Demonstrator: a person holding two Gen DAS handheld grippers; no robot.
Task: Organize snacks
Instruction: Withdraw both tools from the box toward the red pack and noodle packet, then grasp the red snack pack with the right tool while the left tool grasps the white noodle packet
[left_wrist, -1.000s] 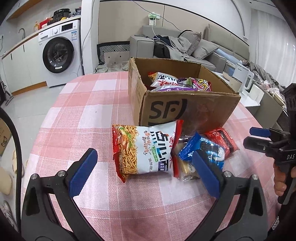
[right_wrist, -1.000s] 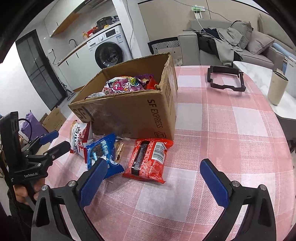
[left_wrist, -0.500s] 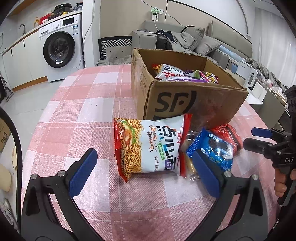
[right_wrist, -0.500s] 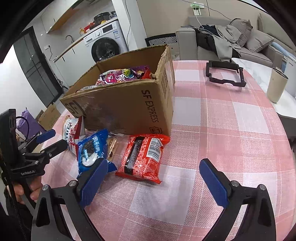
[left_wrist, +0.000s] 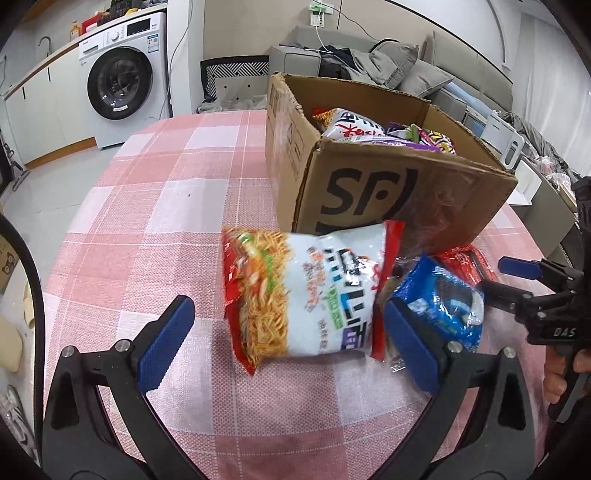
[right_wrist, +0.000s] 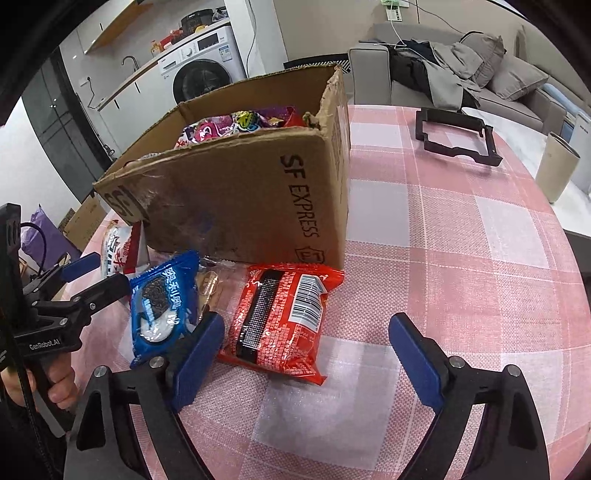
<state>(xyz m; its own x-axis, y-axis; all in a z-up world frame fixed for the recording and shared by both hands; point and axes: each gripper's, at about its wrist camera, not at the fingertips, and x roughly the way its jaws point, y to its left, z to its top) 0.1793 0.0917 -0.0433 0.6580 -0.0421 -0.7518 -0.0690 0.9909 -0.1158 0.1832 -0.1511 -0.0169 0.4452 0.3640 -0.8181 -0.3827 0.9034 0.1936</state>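
Both tools spread, empty. Left tool (left_wrist: 286, 334) hangs over the noodle packet (left_wrist: 306, 295) on the worktop (left_wrist: 155, 206) before the cardboard box (right_wrist: 240, 199). Right tool (right_wrist: 306, 345), jaws just narrowing, flanks the red packet (right_wrist: 280, 317); blue cookie pack (right_wrist: 162, 302) lies between.

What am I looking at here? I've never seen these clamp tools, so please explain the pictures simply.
A person holds a two-finger gripper in each hand, each carrying a fisheye camera looking along its blue pads. One picture comes from the left gripper, one from the right gripper. On the pink checked tablecloth stands an open brown cardboard box of snacks. Before it lie a white-and-red noodle bag, a blue cookie packet and a red snack packet. Both grippers are open; the right one's jaws have just been closing, with nothing yet held.
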